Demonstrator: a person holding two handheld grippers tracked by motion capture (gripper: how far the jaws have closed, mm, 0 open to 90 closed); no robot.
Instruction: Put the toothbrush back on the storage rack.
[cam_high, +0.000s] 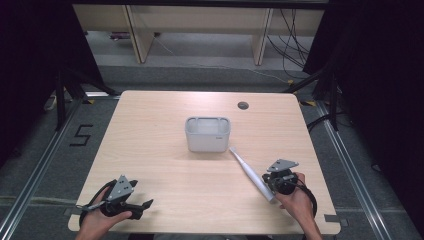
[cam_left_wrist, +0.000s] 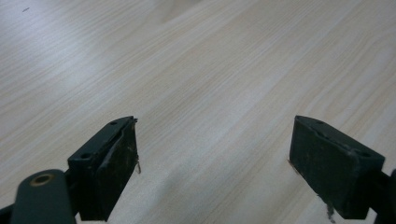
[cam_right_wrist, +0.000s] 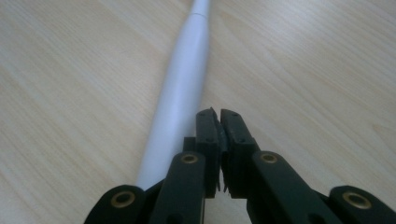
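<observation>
Surface (cam_high: 165, 150): pale wood-grain top with rounded corners, standing on a grey floor between dark curtains; a small round hole (cam_high: 243, 105) near its far edge. Grey box (cam_high: 207, 134): open-topped, divided inside, upright near the middle of the surface. White electric toothbrush (cam_high: 250, 172): lying flat on the surface, slanting from just beside the box's near right corner toward the near right; its thick handle end touches the right gripper (cam_right_wrist: 219, 114), lying just beside the left of those fingers, not between them. Right gripper fingers pressed together, nothing pinched. Left gripper (cam_high: 145, 205): at the near left corner, well apart from the toothbrush; its fingers (cam_left_wrist: 109, 163) spread wide over bare wood, holding nothing.
</observation>
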